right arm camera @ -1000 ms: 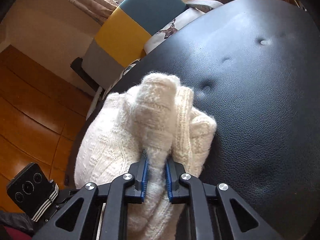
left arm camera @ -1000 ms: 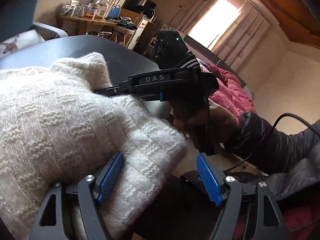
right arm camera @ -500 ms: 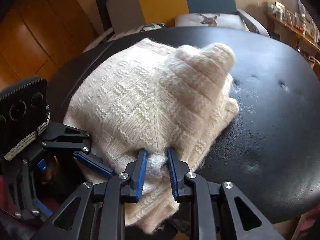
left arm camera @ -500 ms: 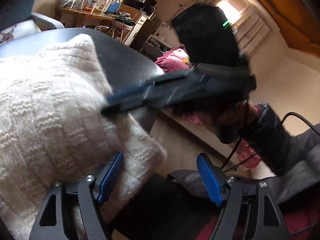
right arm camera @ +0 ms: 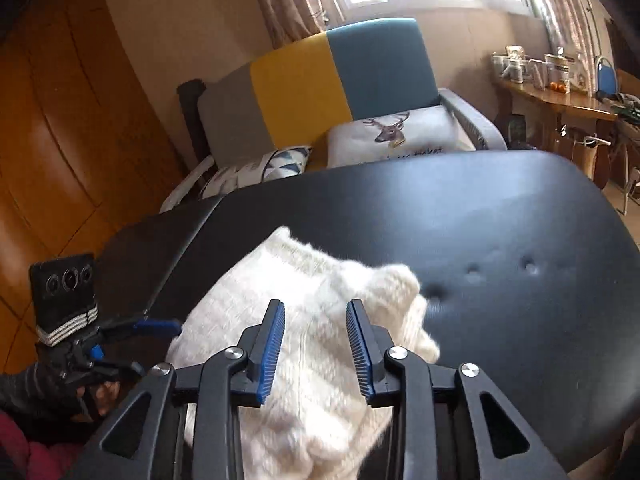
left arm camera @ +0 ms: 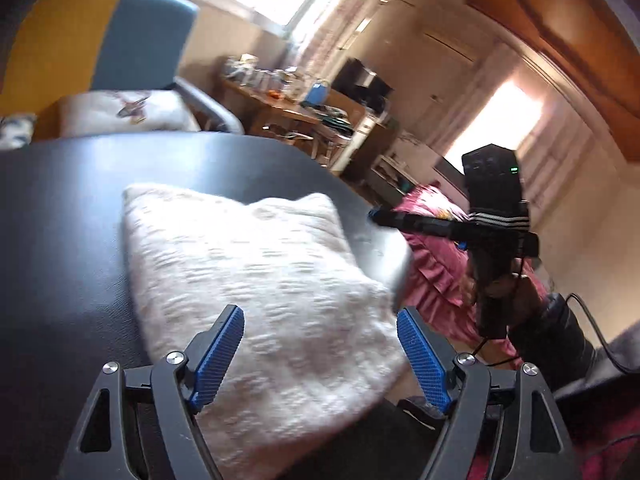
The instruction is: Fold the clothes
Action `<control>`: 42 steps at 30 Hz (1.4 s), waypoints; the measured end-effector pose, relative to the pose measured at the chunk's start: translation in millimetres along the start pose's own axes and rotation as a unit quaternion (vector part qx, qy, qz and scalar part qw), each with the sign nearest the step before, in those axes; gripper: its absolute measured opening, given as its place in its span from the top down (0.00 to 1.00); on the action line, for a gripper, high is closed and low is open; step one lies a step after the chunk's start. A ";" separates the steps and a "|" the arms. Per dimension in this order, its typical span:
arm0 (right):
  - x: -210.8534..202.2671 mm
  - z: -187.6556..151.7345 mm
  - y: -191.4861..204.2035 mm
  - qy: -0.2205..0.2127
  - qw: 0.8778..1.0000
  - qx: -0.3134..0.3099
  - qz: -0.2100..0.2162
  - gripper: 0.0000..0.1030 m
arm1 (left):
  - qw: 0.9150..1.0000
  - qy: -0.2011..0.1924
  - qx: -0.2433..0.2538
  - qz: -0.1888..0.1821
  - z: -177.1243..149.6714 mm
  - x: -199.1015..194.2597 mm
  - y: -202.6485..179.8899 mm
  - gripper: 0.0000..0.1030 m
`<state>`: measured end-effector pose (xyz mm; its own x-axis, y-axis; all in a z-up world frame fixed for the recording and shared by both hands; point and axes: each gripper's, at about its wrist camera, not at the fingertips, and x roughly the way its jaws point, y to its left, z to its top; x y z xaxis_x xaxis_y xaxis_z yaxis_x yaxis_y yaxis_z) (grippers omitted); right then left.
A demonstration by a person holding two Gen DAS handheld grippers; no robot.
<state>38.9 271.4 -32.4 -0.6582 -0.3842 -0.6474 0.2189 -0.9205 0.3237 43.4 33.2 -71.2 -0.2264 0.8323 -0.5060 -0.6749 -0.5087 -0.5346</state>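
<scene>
A cream knitted sweater [left arm camera: 256, 280] lies folded in a thick bundle on the black padded table [left arm camera: 72, 216]. My left gripper [left arm camera: 320, 354] hovers wide open over its near edge, the jaws still spreading a little, and the pads touch nothing. My right gripper [right arm camera: 316, 344] hangs just above the sweater [right arm camera: 320, 384] with its jaws opening. The knit shows in the gap between them, but the pads do not press on it. The left wrist view has the right gripper [left arm camera: 384, 216] edge-on at the table's right rim. The left gripper [right arm camera: 148, 344] sits low on the left in the right wrist view.
A grey, yellow and blue sofa [right arm camera: 328, 80] with a deer cushion [right arm camera: 396, 136] stands behind the table. A cluttered wooden side table [right arm camera: 560, 96] is at the far right. A pink quilt [left arm camera: 432, 248] and a dark-sleeved arm [left arm camera: 548, 332] lie beyond the table's right rim.
My right gripper has let go of the sweater fold and risen above it. My left gripper has pulled back, so the whole folded bundle now shows lying on the table.
</scene>
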 end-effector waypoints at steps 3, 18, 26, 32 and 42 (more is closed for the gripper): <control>47.2 -6.2 -9.1 0.039 0.998 0.017 -0.052 0.68 | 1.000 0.008 -0.005 -0.011 -8.8 3.4 5.6 0.22; 73.5 -16.1 -40.4 0.057 0.994 0.054 -0.082 0.68 | 0.999 -0.040 -0.028 0.026 -26.9 -11.8 11.5 0.20; 20.7 -42.1 26.2 0.046 0.997 -0.048 -0.030 0.67 | 0.997 -0.047 -0.041 0.033 -28.8 -17.3 22.4 0.20; 29.4 -120.1 32.4 0.123 0.985 -0.109 -0.061 0.68 | 0.998 0.059 0.007 0.023 -61.3 32.7 -2.8 0.20; 13.8 -121.7 11.5 0.104 0.993 -0.052 -0.013 0.68 | 1.000 0.022 0.001 0.011 -57.5 10.0 -8.3 0.19</control>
<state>120.0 246.9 -121.6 -0.5033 -0.3570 -0.7869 0.2842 -0.9284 0.2394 87.1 33.1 -110.7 -0.2105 0.8102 -0.5471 -0.6715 -0.5265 -0.5214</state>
